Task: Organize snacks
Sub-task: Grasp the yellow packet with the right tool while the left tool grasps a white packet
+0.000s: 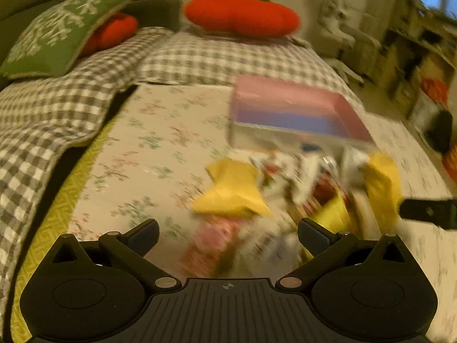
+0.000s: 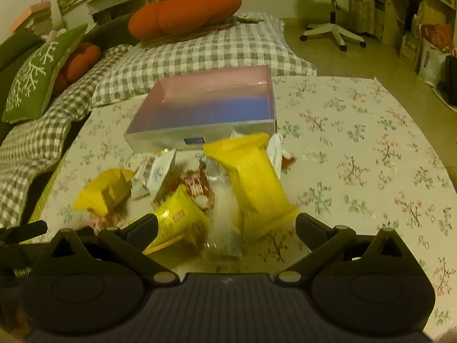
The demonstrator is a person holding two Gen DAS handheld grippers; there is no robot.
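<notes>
Both tools, the right tool (image 2: pixel 225 224) and the left tool (image 1: pixel 228 235), hover wide and empty over the snack pile (image 2: pixel 200 183) on the floral-covered counter (image 2: pixel 357 157). Just behind the pile, the empty pink box (image 2: pixel 211 100) sits open, likely to receive packets.

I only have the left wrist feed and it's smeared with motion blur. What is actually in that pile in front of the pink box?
Observer: Right wrist shows it sharp: a long yellow snack packet lies nearest the open pink box.
Operator: Anything in the box yet?
Observer: No, its inside shows bare.
Operator: Is my right gripper holding something?
Observer: No, the right gripper is open, over a crumpled yellow wrapper.
</notes>
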